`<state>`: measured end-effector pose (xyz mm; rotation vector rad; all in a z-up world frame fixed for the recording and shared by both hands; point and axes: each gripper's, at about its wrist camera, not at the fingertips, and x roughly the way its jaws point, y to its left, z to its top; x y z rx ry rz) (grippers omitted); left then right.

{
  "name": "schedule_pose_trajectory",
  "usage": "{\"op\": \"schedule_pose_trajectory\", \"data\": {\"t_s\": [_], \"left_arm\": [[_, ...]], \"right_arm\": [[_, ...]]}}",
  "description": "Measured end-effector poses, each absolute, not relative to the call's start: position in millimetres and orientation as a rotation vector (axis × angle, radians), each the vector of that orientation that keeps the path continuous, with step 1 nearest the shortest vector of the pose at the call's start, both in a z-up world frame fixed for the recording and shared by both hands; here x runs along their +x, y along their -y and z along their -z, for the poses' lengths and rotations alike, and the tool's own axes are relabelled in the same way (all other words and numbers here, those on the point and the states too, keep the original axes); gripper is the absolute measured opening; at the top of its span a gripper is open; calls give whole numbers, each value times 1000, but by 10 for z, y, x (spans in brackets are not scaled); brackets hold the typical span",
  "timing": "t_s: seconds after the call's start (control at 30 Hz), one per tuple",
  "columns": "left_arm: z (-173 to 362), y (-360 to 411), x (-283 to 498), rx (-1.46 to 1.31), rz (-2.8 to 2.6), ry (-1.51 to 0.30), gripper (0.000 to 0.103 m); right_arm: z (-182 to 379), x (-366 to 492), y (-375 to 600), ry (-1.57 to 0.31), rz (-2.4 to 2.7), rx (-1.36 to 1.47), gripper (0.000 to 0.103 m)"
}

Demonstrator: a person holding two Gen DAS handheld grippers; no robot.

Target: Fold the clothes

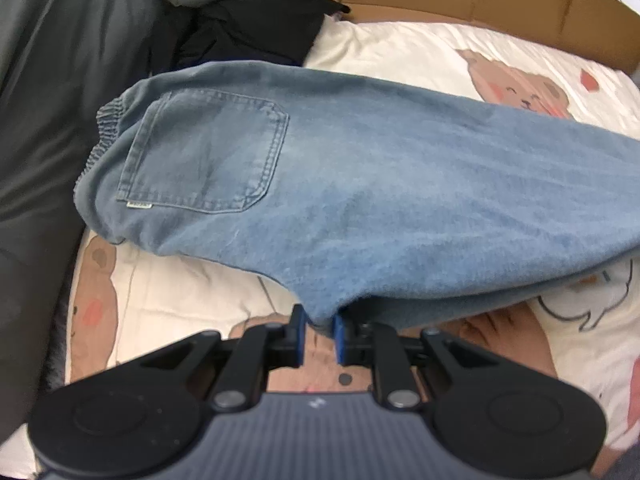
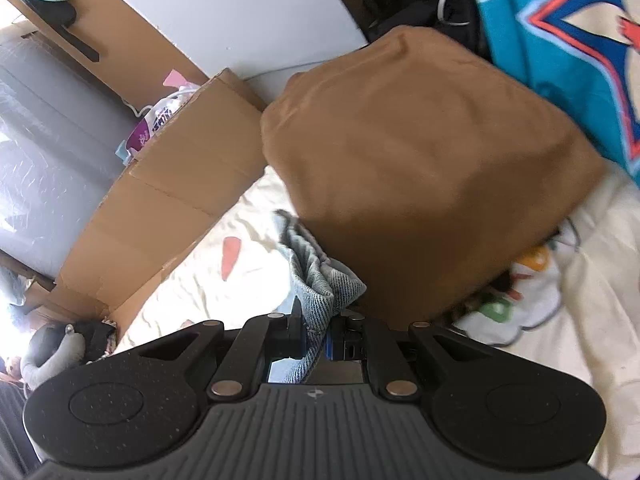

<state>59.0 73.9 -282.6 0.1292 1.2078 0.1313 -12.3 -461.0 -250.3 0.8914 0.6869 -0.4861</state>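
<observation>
Left gripper (image 1: 319,322) pinching jeans (image 1: 360,184), pocket tag (image 1: 139,206) unreadable, right gripper (image 2: 316,320) clamping denim hem (image 2: 320,280)

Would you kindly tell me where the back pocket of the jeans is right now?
In the left wrist view, the back pocket sits left of centre on the jeans, beside the elastic waistband, close to the dark grey fabric.

Soft daylight, fisheye bend, motion blur in the right view.
Glare washed out the left edge of the right view; the brown cloth (image 2: 420,168) was smeared; corners darkened; the jeans (image 1: 360,184) looked fairly sharp.
</observation>
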Motion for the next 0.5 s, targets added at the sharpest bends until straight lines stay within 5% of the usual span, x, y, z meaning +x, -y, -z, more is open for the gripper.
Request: {"op": "schedule_pose_trajectory", "data": {"t_s": [0.43,0.47,0.5], "left_arm": [[2743,-727,521,164,-151,-1234,11],[2733,-743,507,160,-157,-1241,0],[2723,-763,488,162,-173,-1250,0]], "right_arm": [[2678,-850,4358,-693,517,861,7],[2682,-900,4337,-696,522,858,7],[2690,-947,4321,-699,526,860,7]]}}
